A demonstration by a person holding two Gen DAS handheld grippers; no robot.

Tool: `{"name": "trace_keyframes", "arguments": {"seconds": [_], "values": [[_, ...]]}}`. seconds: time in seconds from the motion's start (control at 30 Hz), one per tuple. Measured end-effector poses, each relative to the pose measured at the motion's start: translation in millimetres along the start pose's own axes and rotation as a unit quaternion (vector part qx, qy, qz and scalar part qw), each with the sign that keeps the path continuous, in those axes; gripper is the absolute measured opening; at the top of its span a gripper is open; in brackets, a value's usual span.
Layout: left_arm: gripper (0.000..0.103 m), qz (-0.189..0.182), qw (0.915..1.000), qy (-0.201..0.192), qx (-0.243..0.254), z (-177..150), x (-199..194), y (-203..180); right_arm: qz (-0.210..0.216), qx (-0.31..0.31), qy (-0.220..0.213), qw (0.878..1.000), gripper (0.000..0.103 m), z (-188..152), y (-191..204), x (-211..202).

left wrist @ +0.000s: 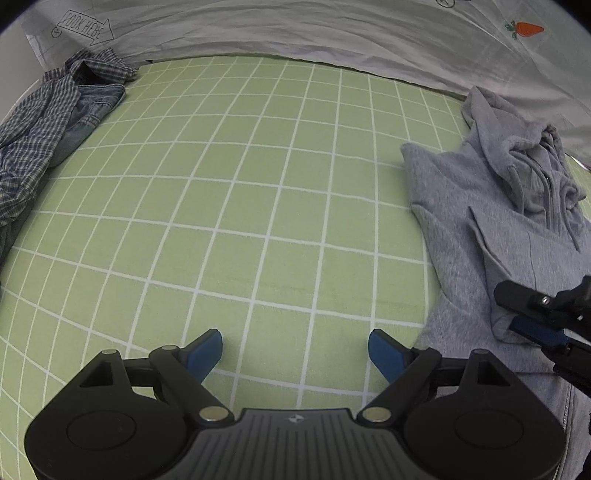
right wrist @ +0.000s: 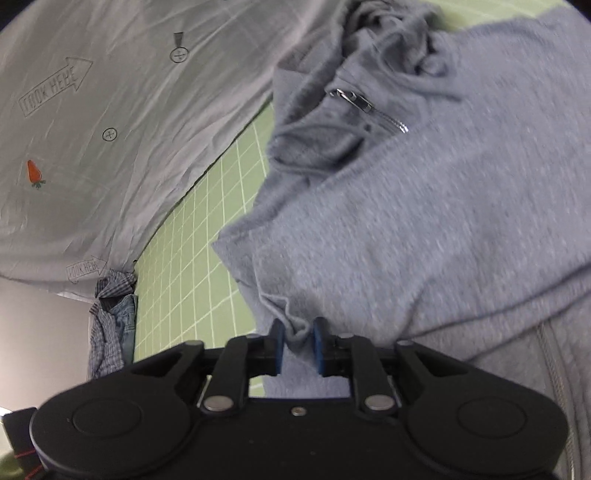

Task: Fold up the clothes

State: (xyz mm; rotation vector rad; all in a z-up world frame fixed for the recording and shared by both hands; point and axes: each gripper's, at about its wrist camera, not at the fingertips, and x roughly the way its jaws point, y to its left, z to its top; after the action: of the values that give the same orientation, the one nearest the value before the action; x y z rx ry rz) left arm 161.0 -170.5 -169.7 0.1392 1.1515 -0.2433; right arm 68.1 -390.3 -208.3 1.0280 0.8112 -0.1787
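Your work surface is the green grid sheet (left wrist: 258,206) — it fills most of the left wrist view, with the grey duvet (left wrist: 295,33) bunched along its far edge. The duvet carries "LOOK HERE" arrow prints (left wrist: 83,31) and a small carrot motif (left wrist: 528,28).

The grey zip hoodie (left wrist: 498,229) lies on the right side of the sheet, crumpled, hood end toward the far edge near the duvet. In the right wrist view the hoodie (right wrist: 424,221) fills most of the frame, and its metal zipper pull (right wrist: 369,107) shows near the bunched collar.

Far left, against the duvet edge, you've got a heap: a plaid shirt (left wrist: 33,147) draped over and beside a piece of denim (left wrist: 92,107). Well apart from the hoodie.

Your left gripper (left wrist: 295,350) hangs over bare sheet at the near edge, just left of the hoodie's hem. Tongs spread wide, blue pads (left wrist: 207,352) holding nothing.

Your right gripper (right wrist: 298,345) is closed down on a pinched fold of hoodie fabric — cloth is gathered into wrinkles between its blue pads (right wrist: 277,347). From the left wrist view you can see the right gripper (left wrist: 535,325) at a folded edge of the hoodie, near right.
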Motion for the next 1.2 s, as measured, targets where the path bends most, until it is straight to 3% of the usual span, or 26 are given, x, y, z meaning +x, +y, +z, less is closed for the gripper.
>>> {"name": "trace_keyframes", "arguments": {"seconds": [0.1, 0.17, 0.37, 0.5, 0.53, 0.93, 1.2], "values": [[0.087, 0.001, 1.0000, -0.002, 0.004, 0.0, -4.8, -3.3, 0.011, 0.009, 0.004, 1.000, 0.045, 2.0, 0.9, -7.0], [0.087, 0.002, 1.0000, -0.006, 0.007, -1.0, -10.8, -8.0, 0.012, 0.001, 0.000, 1.000, 0.065, 3.3, 1.5, -22.2], [0.089, 0.008, 0.9996, -0.024, 0.011, -13.2, -39.6, -33.2, 0.015, -0.016, -0.047, 0.999, 0.086, 10.5, -13.0, -81.1], [0.092, 0.010, 0.9992, -0.037, 0.011, -27.5, -62.4, -59.2, -0.020, -0.046, -0.083, 0.995, 0.094, 18.2, -37.5, -130.0], [0.092, 0.011, 0.9990, -0.041, 0.013, -31.9, -67.6, -67.1, -0.033, -0.057, -0.092, 0.994, 0.101, 20.0, -44.7, -142.2], [0.096, 0.022, 0.9979, -0.060, 0.013, -80.1, -101.4, -158.9, -0.215, -0.162, -0.152, 0.951, 0.103, 49.0, -170.2, -256.0], [0.096, 0.041, 0.9973, -0.061, 0.002, -88.8, -102.6, -204.2, -0.320, -0.177, -0.161, 0.917, 0.103, 106.1, -264.2, -295.3]]}}
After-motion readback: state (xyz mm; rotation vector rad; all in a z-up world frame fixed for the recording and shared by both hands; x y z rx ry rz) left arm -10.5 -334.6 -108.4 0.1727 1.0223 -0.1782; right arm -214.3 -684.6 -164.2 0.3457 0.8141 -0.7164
